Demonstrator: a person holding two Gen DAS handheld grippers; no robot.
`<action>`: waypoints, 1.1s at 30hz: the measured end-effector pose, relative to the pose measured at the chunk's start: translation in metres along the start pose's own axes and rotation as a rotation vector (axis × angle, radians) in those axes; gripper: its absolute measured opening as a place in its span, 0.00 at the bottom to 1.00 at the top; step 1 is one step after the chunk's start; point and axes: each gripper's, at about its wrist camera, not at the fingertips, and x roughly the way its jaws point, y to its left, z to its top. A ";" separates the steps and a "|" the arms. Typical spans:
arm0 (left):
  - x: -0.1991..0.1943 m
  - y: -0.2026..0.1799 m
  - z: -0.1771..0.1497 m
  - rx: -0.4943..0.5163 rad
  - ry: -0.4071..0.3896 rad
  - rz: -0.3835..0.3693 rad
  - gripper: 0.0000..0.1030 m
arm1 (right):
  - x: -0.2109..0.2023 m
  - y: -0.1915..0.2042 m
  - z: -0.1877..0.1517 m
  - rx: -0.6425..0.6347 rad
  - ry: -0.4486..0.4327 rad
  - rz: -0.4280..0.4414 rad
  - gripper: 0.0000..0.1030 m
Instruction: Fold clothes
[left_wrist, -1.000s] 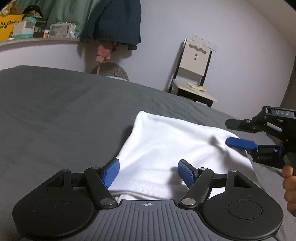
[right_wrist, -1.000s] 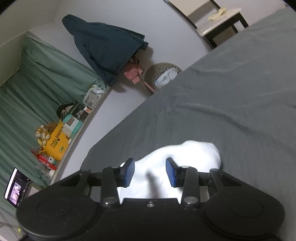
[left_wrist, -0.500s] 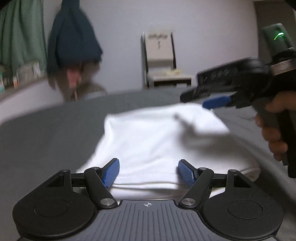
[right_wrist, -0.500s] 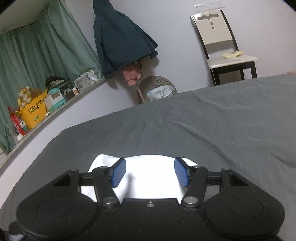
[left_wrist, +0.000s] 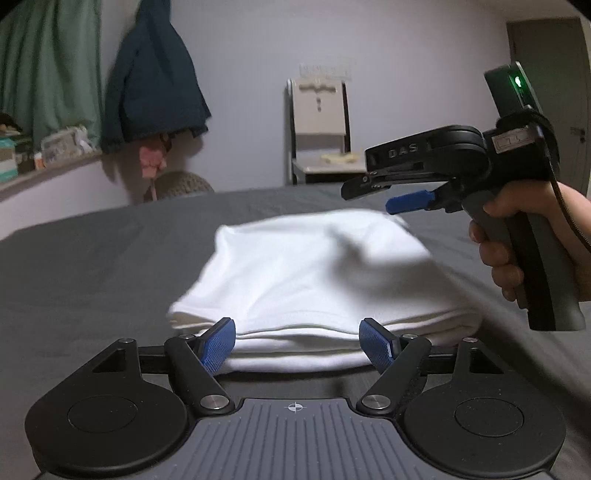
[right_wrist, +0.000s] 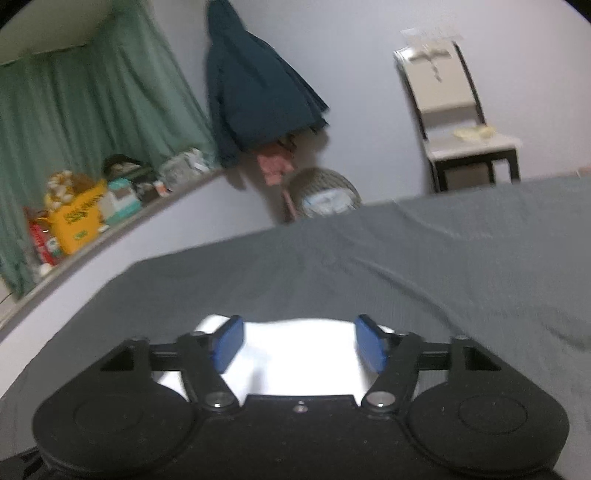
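Two tongs in play, both w/ jaws apart, nothing gripped. Left tongs (left_wrist: 297, 341) sit low at the near edge of the folded white garment (left_wrist: 314, 273); blue pads straddle the stacked hem w/o pressing it; jaws have just opened a little further. Right tongs (right_wrist: 297, 345) hover above the garment's far right part, clear of cloth; jaws have just been opening, only cloth below them, none between the pads. In left wrist view the right tongs are held by a hand (left_wrist: 517, 247) at right. Garment lies flat on the grey bed (left_wrist: 92, 266), directly ahead of left tongs, long axis approx. away from the camera, slightly right. Left is nearer. Fold looks done, my read. Far bg: chair (left_wrist: 319, 129), dark jacket (left_wrist: 155, 85) on wall, green curtain (right_wrist: 81, 122).
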 end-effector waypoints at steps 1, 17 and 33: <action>-0.008 0.004 -0.002 -0.007 -0.004 0.009 0.78 | -0.005 0.005 -0.001 -0.023 -0.012 -0.015 0.76; -0.058 0.061 -0.024 -0.198 0.034 0.077 0.80 | -0.079 0.067 -0.094 -0.086 -0.015 -0.287 1.00; 0.008 0.062 -0.048 -0.160 0.150 0.170 0.83 | -0.053 0.067 -0.134 -0.158 0.119 -0.418 1.00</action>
